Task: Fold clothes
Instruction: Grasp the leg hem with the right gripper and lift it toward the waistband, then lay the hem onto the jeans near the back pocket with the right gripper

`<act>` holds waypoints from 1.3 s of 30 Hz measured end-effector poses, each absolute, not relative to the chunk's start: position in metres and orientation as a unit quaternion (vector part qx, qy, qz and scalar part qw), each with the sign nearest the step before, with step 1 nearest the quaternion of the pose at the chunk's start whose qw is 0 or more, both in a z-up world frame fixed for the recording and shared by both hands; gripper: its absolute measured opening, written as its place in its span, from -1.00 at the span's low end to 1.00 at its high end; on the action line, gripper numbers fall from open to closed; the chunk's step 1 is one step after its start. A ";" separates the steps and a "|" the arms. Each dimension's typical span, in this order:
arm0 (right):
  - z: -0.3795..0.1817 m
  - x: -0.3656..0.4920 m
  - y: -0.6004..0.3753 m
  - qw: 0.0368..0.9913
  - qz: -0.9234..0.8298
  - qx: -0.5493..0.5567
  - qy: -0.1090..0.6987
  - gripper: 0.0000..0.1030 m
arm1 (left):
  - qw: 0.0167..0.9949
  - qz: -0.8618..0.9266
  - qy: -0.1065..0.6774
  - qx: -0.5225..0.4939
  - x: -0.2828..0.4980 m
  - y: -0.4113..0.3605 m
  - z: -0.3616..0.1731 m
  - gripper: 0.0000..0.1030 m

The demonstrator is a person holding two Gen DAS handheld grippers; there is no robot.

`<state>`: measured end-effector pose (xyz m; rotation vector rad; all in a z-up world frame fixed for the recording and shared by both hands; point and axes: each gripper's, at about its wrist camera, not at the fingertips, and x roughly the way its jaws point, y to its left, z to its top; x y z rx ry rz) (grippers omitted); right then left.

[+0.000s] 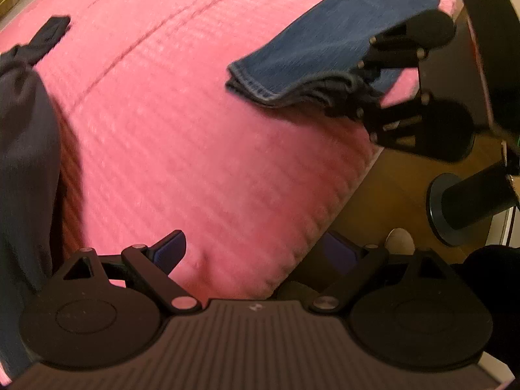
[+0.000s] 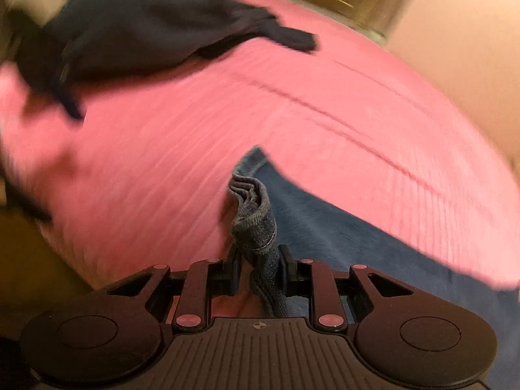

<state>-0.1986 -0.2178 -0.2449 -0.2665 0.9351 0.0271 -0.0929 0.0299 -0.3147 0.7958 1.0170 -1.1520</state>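
Blue jeans lie on a pink ribbed blanket, with one hem end lifted. My right gripper is shut on a bunched fold of the jeans; it also shows in the left wrist view, gripping the denim edge. My left gripper is open and empty, low over the blanket's near edge, apart from the jeans. A dark garment lies crumpled on the blanket; it also shows in the left wrist view.
The blanket's edge drops off to a wooden floor at the right of the left wrist view. A dark round-based stand sits on that floor. A pale wall lies beyond the blanket.
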 end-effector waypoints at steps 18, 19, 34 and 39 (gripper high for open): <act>-0.116 -0.240 -0.363 0.908 -0.128 0.130 0.378 -0.63 | 0.627 -0.584 0.373 0.356 -0.102 -0.060 -0.272 0.74; -0.111 -0.249 -0.386 0.907 -0.142 0.151 0.367 -0.63 | 0.623 -0.590 0.365 0.362 -0.104 -0.070 -0.269 0.74; -0.237 -0.393 -0.677 0.821 -0.227 0.433 0.296 0.18 | 0.571 -0.640 0.327 0.397 -0.184 -0.299 -0.276 0.74; -0.241 -0.404 -0.661 0.794 -0.254 0.491 0.252 0.18 | 0.544 -0.652 0.318 0.423 -0.201 -0.354 -0.286 0.74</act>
